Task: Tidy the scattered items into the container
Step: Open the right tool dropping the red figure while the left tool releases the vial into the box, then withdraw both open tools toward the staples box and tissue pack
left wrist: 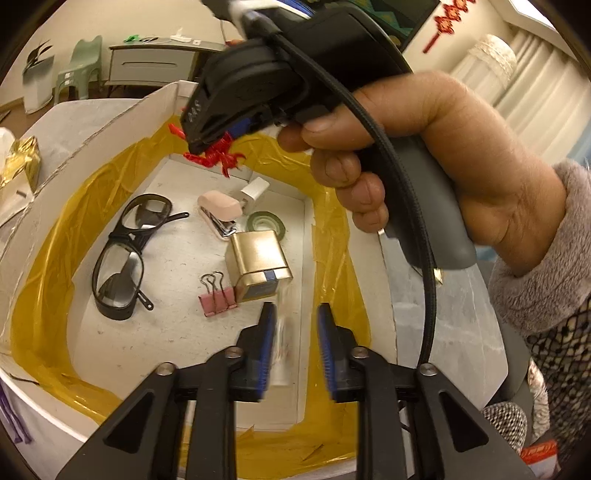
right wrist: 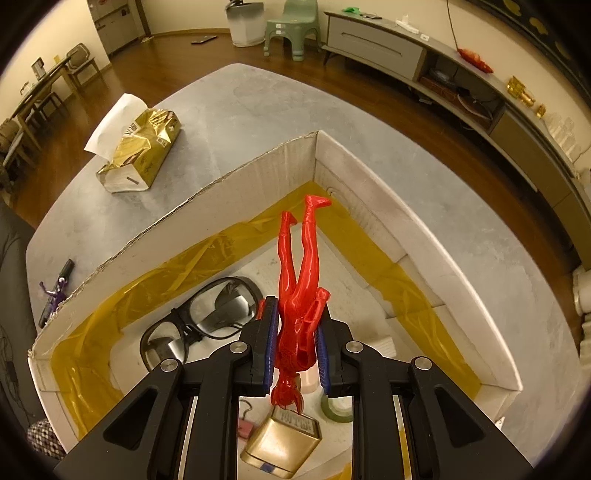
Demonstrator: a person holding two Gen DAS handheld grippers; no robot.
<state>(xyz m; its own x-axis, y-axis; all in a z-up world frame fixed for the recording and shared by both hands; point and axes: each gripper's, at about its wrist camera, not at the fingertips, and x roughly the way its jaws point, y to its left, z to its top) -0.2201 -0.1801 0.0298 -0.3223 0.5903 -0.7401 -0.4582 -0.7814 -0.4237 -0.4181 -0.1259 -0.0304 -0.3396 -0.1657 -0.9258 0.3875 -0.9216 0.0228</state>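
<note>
- Five loose items already lie on the floor of the white cardboard box [left wrist: 155, 107]: black-framed safety glasses [left wrist: 125, 254], a pink stapler [left wrist: 218, 212], a green tape roll [left wrist: 266, 223], a gold tin [left wrist: 258, 264] and a pink binder clip [left wrist: 218, 297]; a small white plug-like block [left wrist: 254, 192] stands just beside the stapler.
- Yellow tape [left wrist: 48, 266] lines the foot of the box walls all round.
- The tin sits directly below the right gripper [right wrist: 295, 350], with the binder clip and tape roll to either side of it.
- The right gripper is clamped on a red toy figure [right wrist: 299, 295] at the torso, head down and legs pointing toward the box's far corner, held above the box interior and touching nothing else.
- A hand [left wrist: 424, 166] grips the right gripper's handle, fingers curled round it, with a grey fleecy sleeve [left wrist: 535, 277] at the wrist; a black cable loops down from the tool.
- The left gripper [left wrist: 297, 347] hangs over the near side of the box, its blue-padded fingers parted and holding nothing.
- The box rests on a grey table [right wrist: 229, 107]; a gold tissue pack [right wrist: 142, 151] lies well apart from it, and a purple figure [right wrist: 55, 291] lies outside the box near the table's edge.
- Beyond are a wooden floor, a green plastic stool [right wrist: 291, 29] and a long grey sideboard [right wrist: 373, 44].
</note>
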